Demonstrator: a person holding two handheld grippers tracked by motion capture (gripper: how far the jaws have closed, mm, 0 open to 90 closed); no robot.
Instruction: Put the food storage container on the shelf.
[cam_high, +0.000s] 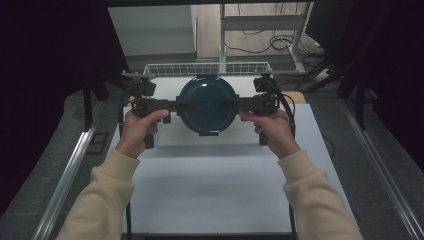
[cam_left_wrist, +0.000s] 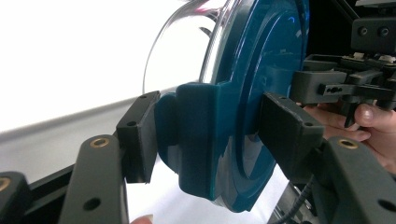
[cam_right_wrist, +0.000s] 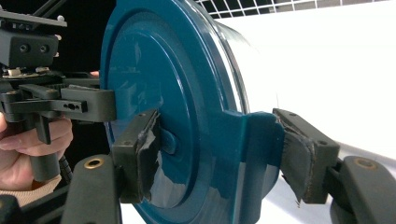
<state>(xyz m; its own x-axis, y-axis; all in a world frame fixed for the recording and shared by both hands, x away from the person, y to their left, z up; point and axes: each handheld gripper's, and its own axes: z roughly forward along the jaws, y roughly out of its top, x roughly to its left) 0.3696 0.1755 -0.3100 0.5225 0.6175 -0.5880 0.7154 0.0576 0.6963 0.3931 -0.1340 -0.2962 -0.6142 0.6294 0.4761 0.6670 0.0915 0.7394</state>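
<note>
Both hands (cam_high: 136, 131) hold a claw, the left claw (cam_high: 175, 105) and right claw (cam_high: 231, 104) each clamped on opposite side tabs of the lidded bowl (cam_high: 206, 104) above the tabletop (cam_high: 210, 185); uneven squeeze could let it slip.

A lidded container (cam_high: 206, 105) sits at the middle of the table (cam_high: 210, 185), between the two grippers. The left gripper (cam_high: 175, 106) clamps its left edge, and the right gripper (cam_high: 231, 104) clamps its right edge. A wire basket (cam_high: 207, 69) stands just behind the container at the table's far edge.
</note>
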